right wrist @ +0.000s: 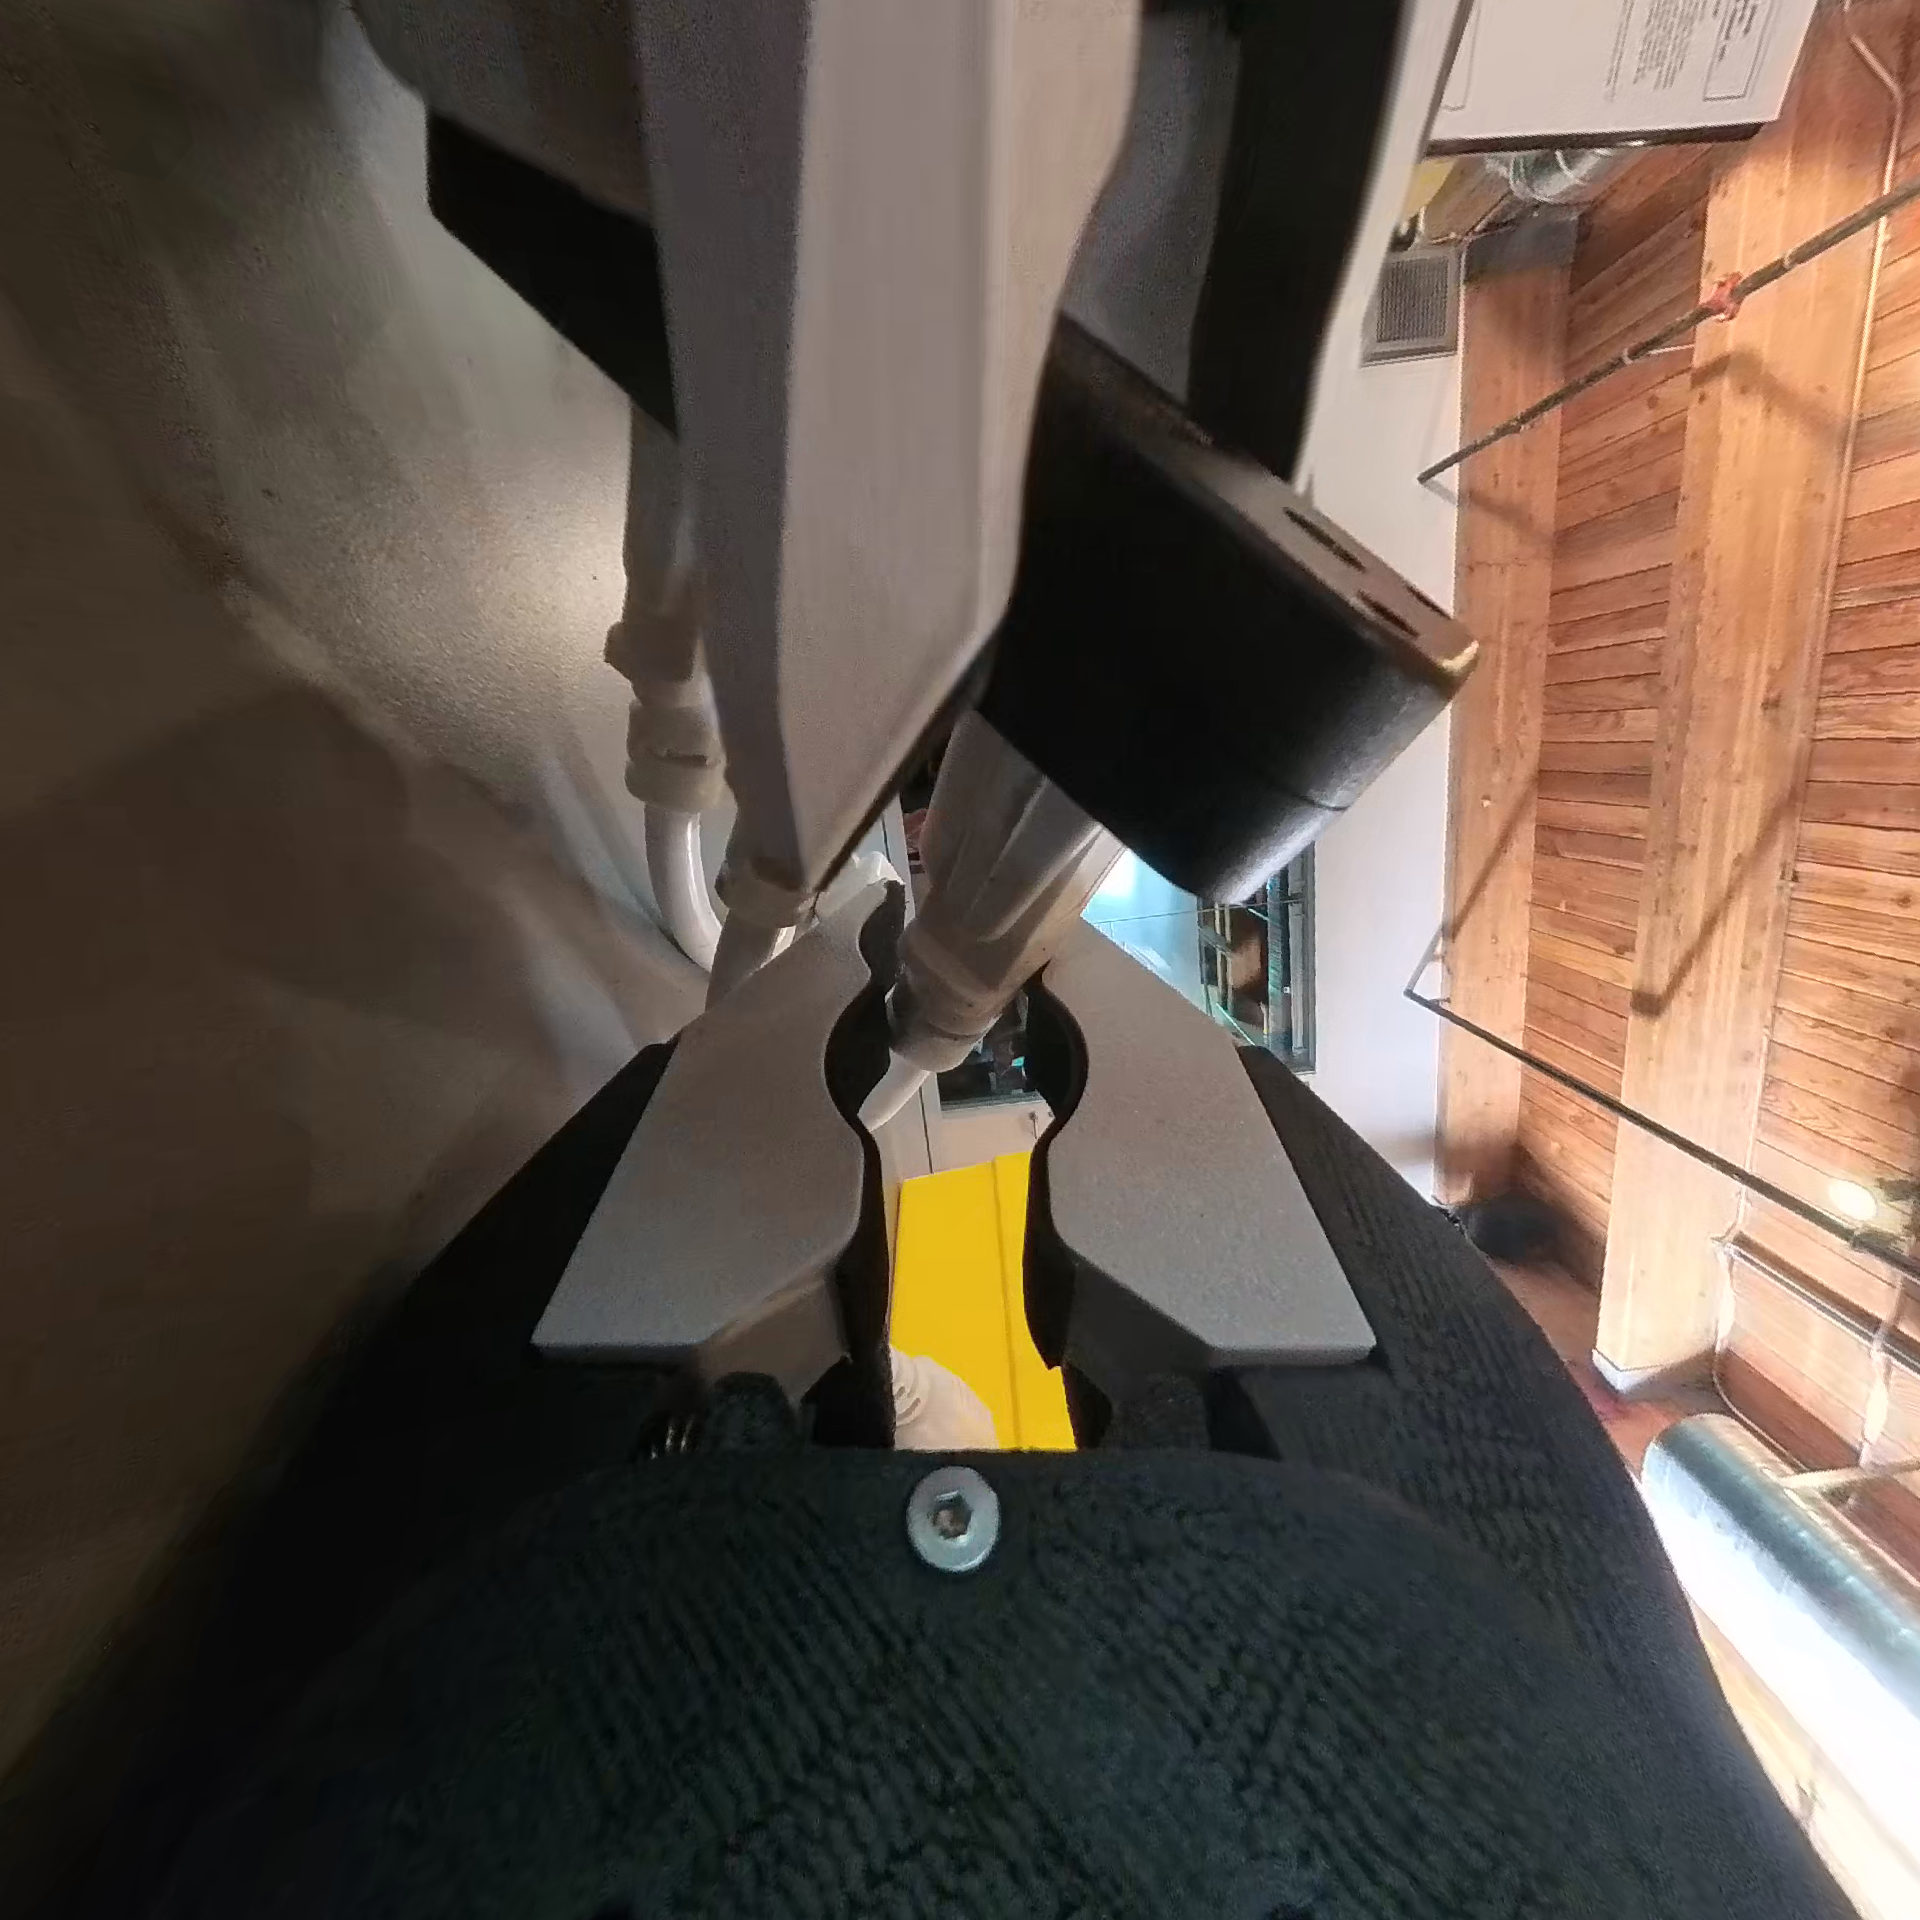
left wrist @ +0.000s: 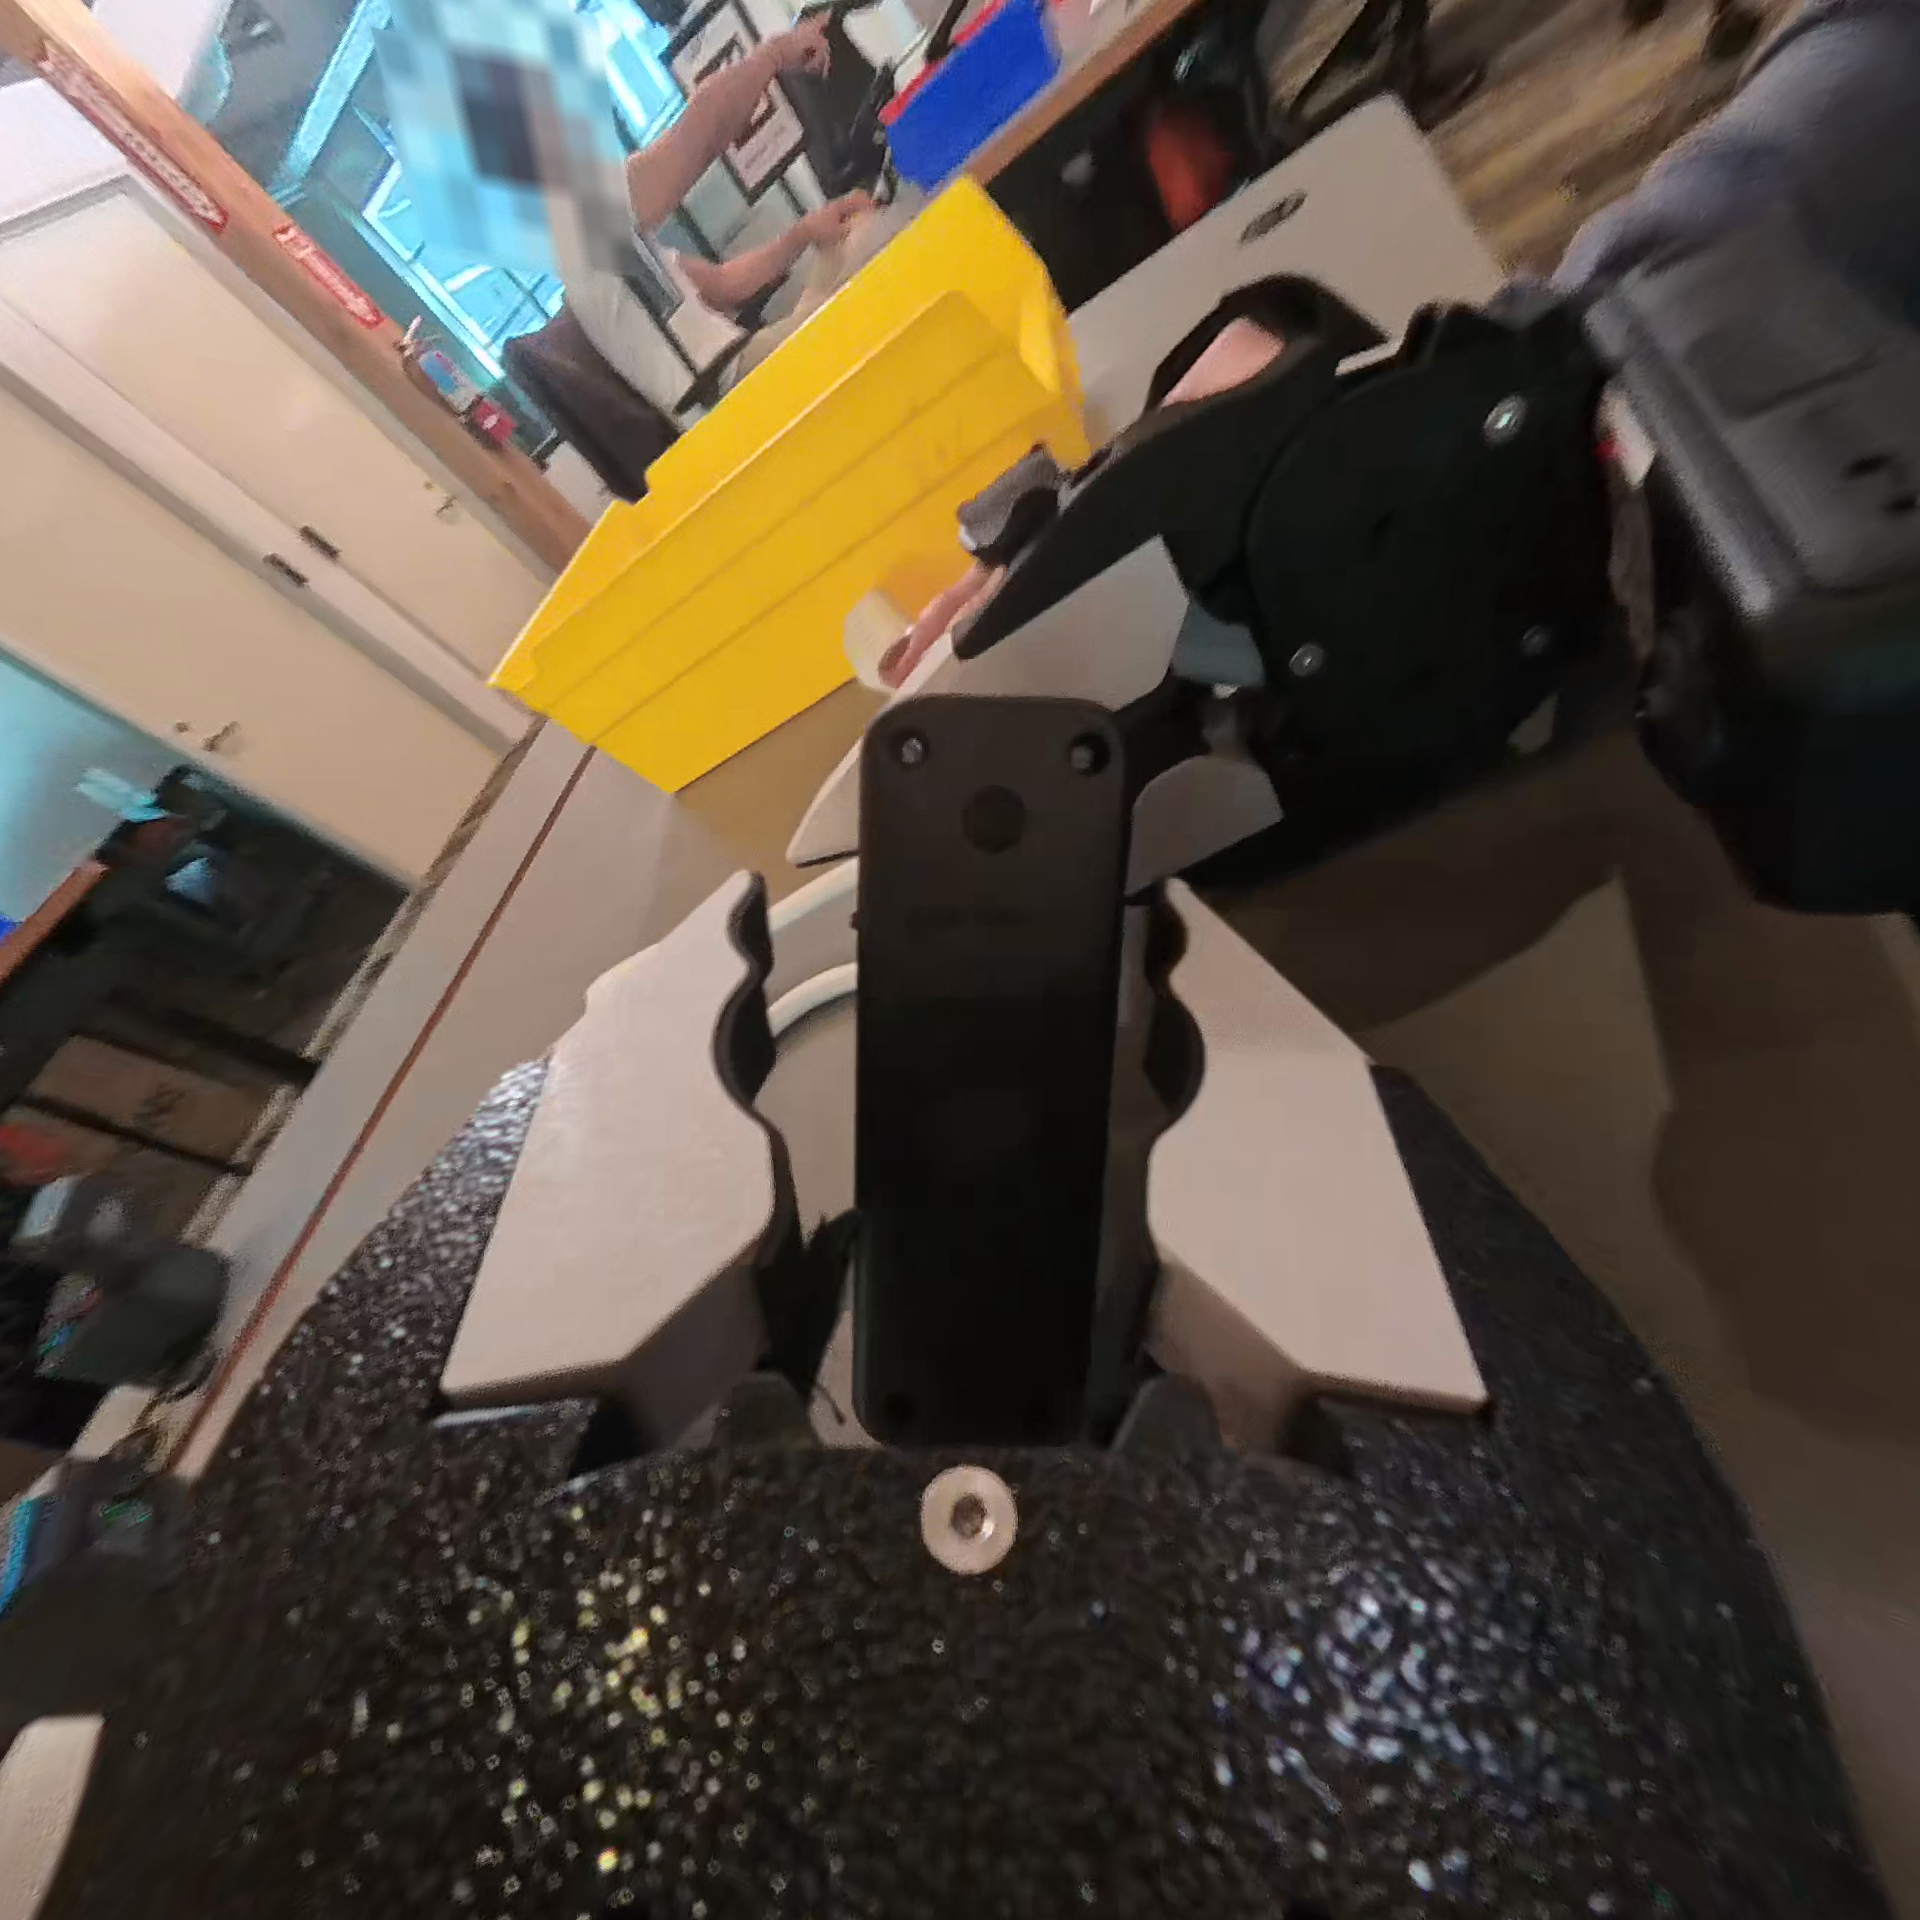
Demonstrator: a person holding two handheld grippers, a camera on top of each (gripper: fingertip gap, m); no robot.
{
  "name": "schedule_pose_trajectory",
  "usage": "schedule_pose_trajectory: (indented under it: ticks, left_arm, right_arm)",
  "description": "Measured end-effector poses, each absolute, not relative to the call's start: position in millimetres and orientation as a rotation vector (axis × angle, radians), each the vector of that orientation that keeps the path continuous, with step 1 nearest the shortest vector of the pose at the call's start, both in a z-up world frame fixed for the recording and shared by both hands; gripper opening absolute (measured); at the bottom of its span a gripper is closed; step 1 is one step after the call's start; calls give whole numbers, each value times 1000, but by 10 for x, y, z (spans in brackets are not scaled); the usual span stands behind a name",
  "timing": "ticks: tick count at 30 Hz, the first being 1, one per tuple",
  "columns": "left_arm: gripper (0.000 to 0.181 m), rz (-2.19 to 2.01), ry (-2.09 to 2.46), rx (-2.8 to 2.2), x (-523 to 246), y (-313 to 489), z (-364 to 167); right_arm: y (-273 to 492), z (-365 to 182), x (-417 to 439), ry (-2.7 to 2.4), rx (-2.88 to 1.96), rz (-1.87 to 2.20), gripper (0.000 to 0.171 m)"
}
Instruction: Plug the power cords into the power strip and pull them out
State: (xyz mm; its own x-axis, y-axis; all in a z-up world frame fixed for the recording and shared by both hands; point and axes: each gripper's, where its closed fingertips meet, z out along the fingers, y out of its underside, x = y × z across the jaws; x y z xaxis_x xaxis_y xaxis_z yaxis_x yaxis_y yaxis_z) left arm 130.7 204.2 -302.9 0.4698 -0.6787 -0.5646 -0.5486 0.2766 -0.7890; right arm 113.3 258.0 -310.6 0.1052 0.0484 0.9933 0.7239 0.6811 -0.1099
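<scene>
My left gripper (left wrist: 987,914) is shut on a black power strip (left wrist: 987,1091) and holds it up off the table, its screwed back towards the camera. In the right wrist view the strip's end (right wrist: 1226,707) sticks out past a left finger (right wrist: 862,416). A grey plug (right wrist: 977,914) sits in the strip. My right gripper (right wrist: 961,987) is shut on the plug's cord end. White cords (right wrist: 675,727) hang beside the strip. In the left wrist view one right finger (left wrist: 1081,540) reaches in from the upper right, and the plug is hidden behind the strip.
A yellow bin (left wrist: 790,520) stands on the tan table (left wrist: 1455,987) just beyond the strip; it also shows between my right fingers (right wrist: 956,1268). A white plug end (right wrist: 925,1403) lies near it. A person's arm (left wrist: 748,94) shows at another table beyond. Cabinets (left wrist: 208,520) stand at the left. There is about 6 cm between the tips of the two grippers.
</scene>
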Motion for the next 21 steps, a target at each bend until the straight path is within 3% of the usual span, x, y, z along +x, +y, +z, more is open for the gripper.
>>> schedule_pose_trajectory:
  ticks: [3, 9, 13, 21]
  left_arm:
    - [49, 40, 1212, -1346, 1299, 2098, -3097]
    - [47, 318, 1246, -1208, 1172, 2202, -3058]
    - [47, 313, 1272, -1139, 1077, 2273, -3073]
    - [47, 323, 1275, -1093, 699, 2543, -3073]
  right_arm:
    - [2580, -3109, 1134, -1396, -699, -565, 19]
    - [2588, -3121, 1121, -1398, -703, -555, 20]
    - [2592, -3057, 1065, -1356, -723, -449, 40]
    - [2849, -3148, 774, -1414, -715, -366, 41]
